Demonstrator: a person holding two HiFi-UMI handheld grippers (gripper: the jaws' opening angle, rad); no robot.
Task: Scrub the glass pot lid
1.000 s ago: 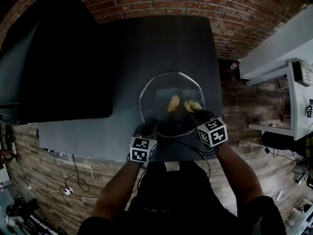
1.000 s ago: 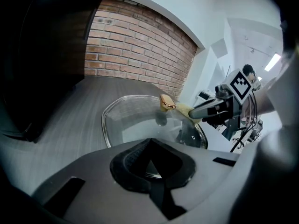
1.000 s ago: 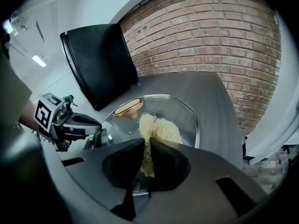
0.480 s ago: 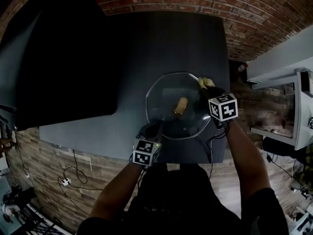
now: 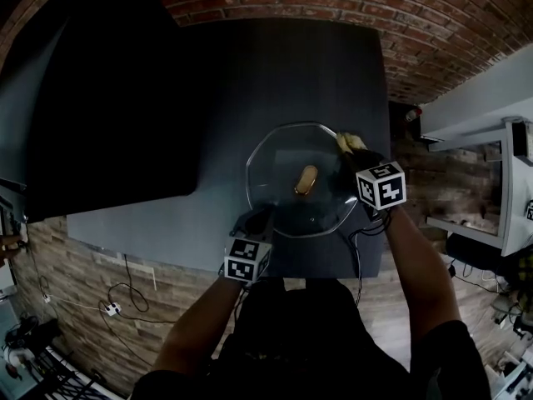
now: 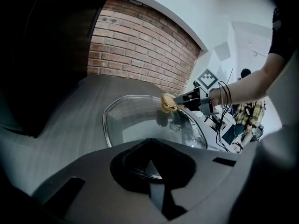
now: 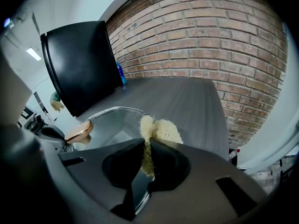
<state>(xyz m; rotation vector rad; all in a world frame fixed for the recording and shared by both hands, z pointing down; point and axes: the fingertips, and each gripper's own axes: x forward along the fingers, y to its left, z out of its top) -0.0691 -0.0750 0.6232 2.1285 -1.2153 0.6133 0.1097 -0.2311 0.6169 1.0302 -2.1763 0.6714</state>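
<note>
Glass pot lid (image 5: 281,169) is lying flat on the dark table (image 5: 250,73), centre-right of frame | my left gripper (image 5: 260,222) is pinching its lower-left rim, jaws closed on glass | my right gripper (image 5: 350,150) is clamping a yellow scrub pad (image 5: 348,142) at the upper-right rim | step: scrubbing the edge | next, I judge: sweeping inward toward the gold knob (image 5: 306,180), pressing lightly.

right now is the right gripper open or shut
Shut. The right gripper has its jaws closed on the yellowish scrub pad, which bulges out past them by the glass lid.
</note>
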